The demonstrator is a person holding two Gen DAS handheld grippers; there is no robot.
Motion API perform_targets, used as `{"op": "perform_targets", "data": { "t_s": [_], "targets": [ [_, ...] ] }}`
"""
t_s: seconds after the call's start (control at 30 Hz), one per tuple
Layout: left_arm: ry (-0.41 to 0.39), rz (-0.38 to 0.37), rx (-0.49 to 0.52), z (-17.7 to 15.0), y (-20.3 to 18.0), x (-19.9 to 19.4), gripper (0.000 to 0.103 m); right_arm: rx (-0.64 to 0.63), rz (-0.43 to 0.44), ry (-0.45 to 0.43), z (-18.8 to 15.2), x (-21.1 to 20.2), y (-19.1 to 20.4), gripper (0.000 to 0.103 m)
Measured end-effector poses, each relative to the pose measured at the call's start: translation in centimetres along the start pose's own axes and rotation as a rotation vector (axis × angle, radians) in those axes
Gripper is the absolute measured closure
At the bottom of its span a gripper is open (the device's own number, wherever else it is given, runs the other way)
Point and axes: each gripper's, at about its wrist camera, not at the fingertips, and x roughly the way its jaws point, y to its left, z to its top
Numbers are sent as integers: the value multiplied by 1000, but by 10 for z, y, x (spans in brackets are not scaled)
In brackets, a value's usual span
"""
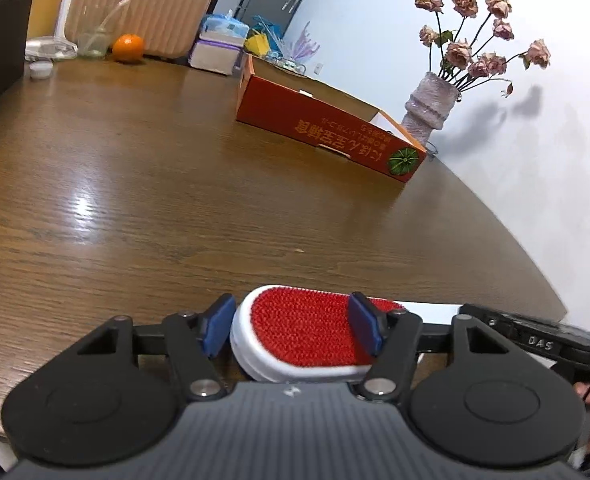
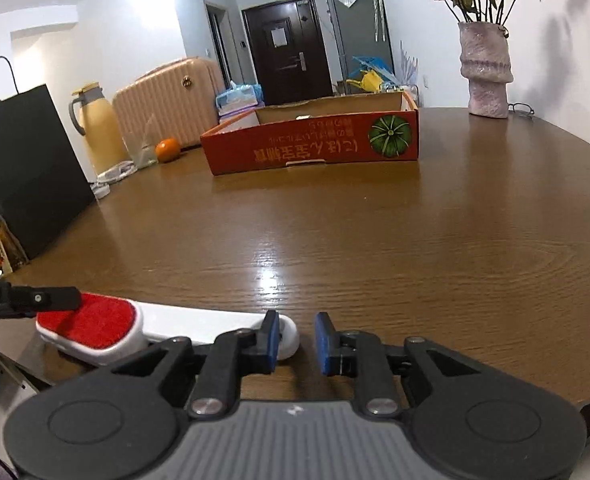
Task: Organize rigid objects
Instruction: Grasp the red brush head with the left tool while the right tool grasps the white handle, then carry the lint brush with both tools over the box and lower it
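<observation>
A lint brush point(image 1: 303, 340) with a red bristle head and a white body lies near the front edge of the brown table point(image 1: 135, 200). My left gripper point(image 1: 293, 326) is shut on its head, with a blue pad against each side. In the right wrist view the red head point(image 2: 91, 320) is at the lower left and the white handle point(image 2: 199, 322) runs right. My right gripper point(image 2: 296, 340) is shut with only a narrow gap and holds nothing. The handle's rounded end point(image 2: 289, 338) lies just past its left pad. Whether the brush is off the table I cannot tell.
An open orange cardboard box point(image 2: 311, 148) stands further back on the table. A vase of dried roses point(image 2: 485, 76) and glasses point(image 2: 521, 109) are at the far right. A black bag point(image 2: 31, 168), a thermos point(image 2: 95, 132) and an orange point(image 2: 167, 150) are at the left.
</observation>
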Motion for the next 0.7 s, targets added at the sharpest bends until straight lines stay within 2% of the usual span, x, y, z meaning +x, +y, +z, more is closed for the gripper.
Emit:
{"op": "perform_targets", "data": {
  "t_s": [0.17, 0.37, 0.47, 0.53, 0.7],
  "targets": [
    [17, -33, -34, 8, 5, 7, 48, 142, 64, 29, 7, 6, -21, 91],
    [-10, -43, -28, 32, -6, 27, 48, 195, 37, -27, 16, 9, -33, 91],
    [-46, -67, 12, 66, -20, 43, 48, 202, 14, -70, 39, 16, -43, 91],
    [-103, -85, 54, 101, -32, 54, 49, 200, 6, -104, 64, 23, -52, 91],
    [-188, -123, 97, 199, -50, 103, 50, 142, -13, -226, 166, 56, -73, 91]
  ]
}}
